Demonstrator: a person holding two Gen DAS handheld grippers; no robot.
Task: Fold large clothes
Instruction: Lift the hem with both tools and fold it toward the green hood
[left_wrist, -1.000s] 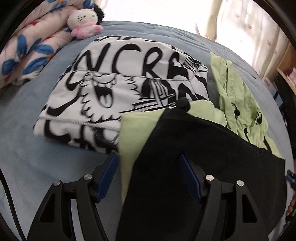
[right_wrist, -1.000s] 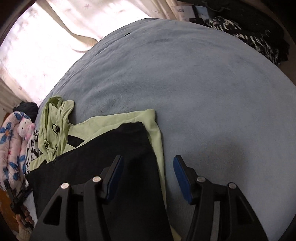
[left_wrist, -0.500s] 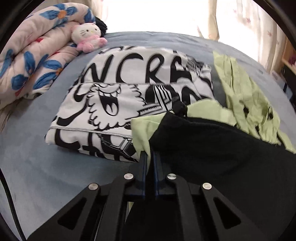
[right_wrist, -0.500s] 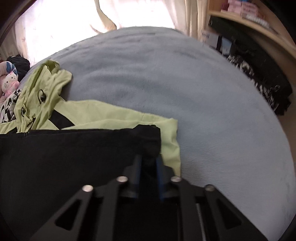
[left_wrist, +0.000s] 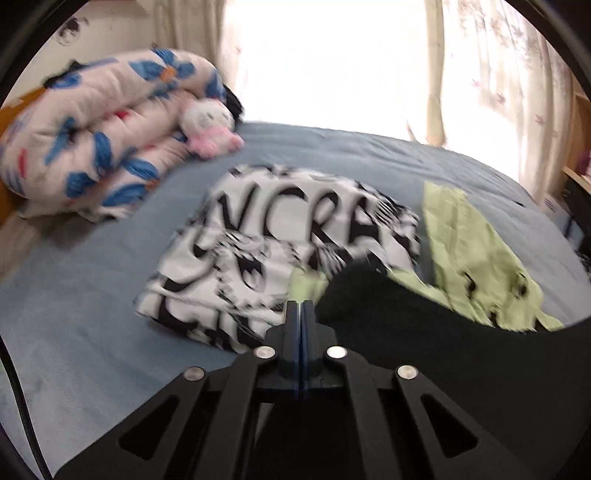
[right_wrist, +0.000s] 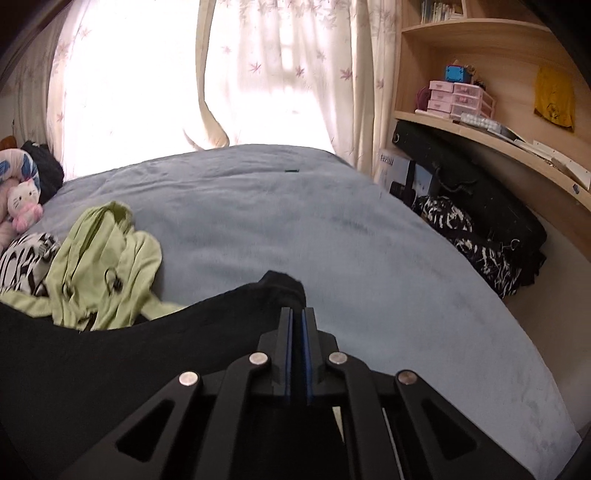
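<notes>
My left gripper (left_wrist: 300, 306) and right gripper (right_wrist: 297, 314) each pinch a corner of the black garment (right_wrist: 110, 354), lifted over the bed (right_wrist: 295, 221). The printed one (left_wrist: 280, 236) lies folded; this fold is barely begun.

Home bedroom: bed (right_wrist: 258, 221), curtains (right_wrist: 280, 74), plush toy (left_wrist: 208, 129), shelves (right_wrist: 480, 122).

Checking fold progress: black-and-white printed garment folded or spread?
Folded: the printed garment lies as a compact layered rectangle on the bed, stacked edges visible.

two garments (left_wrist: 476, 258) (left_wrist: 295, 236), one plush toy (left_wrist: 208, 127), one quilt (left_wrist: 99, 147), perhaps three shelf boxes (right_wrist: 458, 98).
</notes>
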